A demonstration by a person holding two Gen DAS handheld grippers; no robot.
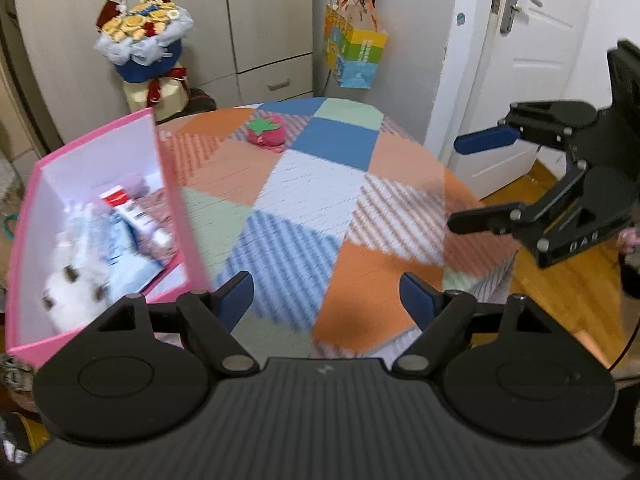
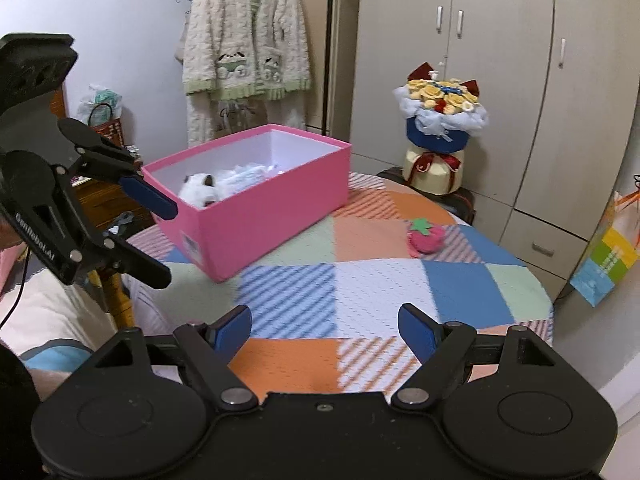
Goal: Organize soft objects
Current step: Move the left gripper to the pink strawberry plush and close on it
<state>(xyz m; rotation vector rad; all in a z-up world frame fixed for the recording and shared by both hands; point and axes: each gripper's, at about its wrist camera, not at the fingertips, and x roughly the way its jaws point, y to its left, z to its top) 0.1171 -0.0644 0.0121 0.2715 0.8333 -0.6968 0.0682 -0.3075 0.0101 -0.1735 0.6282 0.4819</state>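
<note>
Strawberry-shaped red felt plush (image 2: 426,237) lies on the patchwork table (image 2: 380,280), at three o'clock from the pink cardboard box (image 2: 260,200); left hand-held gripper (image 1: 327,300) and right hand-held gripper (image 2: 326,330) both gape, empty.

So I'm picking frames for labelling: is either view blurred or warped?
Left wrist view: motion blur smears the pink box and its contents, and the patchwork cloth; the strawberry plush is soft. Right wrist view: sharper, the box crisp. Both: fisheye bending of cabinet and door lines, dark corners.
</note>
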